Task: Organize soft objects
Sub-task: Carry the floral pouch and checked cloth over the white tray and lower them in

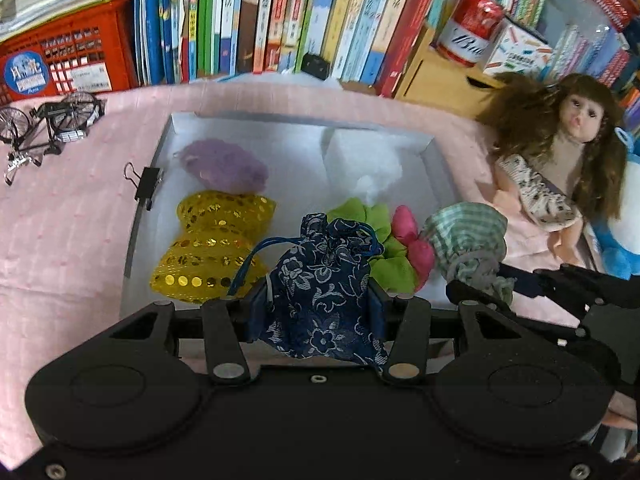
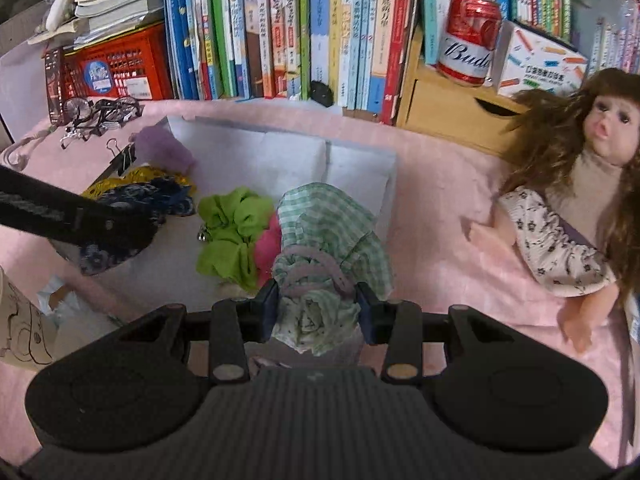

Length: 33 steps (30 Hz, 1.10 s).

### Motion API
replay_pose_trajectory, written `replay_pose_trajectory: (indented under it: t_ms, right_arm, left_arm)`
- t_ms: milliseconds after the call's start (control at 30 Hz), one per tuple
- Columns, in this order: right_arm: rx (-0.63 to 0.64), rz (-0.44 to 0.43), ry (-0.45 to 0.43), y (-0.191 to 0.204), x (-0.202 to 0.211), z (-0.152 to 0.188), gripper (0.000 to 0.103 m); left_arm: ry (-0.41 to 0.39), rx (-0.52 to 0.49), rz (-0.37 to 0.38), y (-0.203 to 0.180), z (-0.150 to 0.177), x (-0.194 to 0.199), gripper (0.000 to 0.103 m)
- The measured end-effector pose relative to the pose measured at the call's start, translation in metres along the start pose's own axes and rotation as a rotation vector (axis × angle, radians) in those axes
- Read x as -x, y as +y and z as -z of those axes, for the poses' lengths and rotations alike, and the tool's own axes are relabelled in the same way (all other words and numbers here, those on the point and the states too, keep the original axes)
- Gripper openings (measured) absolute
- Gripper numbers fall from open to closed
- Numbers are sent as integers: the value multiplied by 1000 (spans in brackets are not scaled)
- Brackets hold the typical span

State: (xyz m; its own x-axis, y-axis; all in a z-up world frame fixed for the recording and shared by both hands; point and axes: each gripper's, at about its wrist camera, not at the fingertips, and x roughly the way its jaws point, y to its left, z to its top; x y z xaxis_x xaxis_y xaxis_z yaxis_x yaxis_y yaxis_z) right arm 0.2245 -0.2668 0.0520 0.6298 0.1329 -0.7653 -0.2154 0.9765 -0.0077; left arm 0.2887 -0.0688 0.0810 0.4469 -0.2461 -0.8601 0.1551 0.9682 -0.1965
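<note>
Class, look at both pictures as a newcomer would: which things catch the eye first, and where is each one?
The long-haired doll lying on the pink cloth at the right stands out first. Next come the navy floral pouch clamped in the left hand-held gripper and the green checked bundle in the right hand-held gripper, both over the white tray. The red can sits on the wooden box behind.

Pink cloth-covered worktop (image 2: pixel 440 208), packed row of upright books (image 2: pixel 280 28) along its back edge, red plastic crate (image 2: pixel 120 68) at the back left corner, light wooden drawer unit (image 2: pixel 452 108) toward back right, seemingly soft indoor light
</note>
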Motion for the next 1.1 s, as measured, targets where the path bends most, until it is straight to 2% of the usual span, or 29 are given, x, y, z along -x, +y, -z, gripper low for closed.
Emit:
replay_pose_trajectory:
  t_ms: [567, 633, 667, 900, 1000, 1100]
  right_arm:
    - [-18, -78, 65, -5, -24, -1, 48]
    - [-29, -86, 73, -7, -26, -3, 59]
    - [-36, -92, 75, -8, -26, -3, 61]
    - [-73, -127, 57, -13, -21, -5, 68]
    - [-79, -126, 55, -13, -19, -5, 70]
    - [-87, -123, 49, -14, -16, -5, 72]
  left_arm:
    - [41, 44, -25, -1, -2, -34, 47]
    - [45, 58, -27, 1, -2, -34, 52]
    - [46, 62, -28, 1, -2, -33, 53]
    - [48, 84, -13, 3, -5, -32, 63]
    - [41, 71, -4, 1, -4, -29, 72]
    - [34, 57, -12, -2, -3, -27, 73]
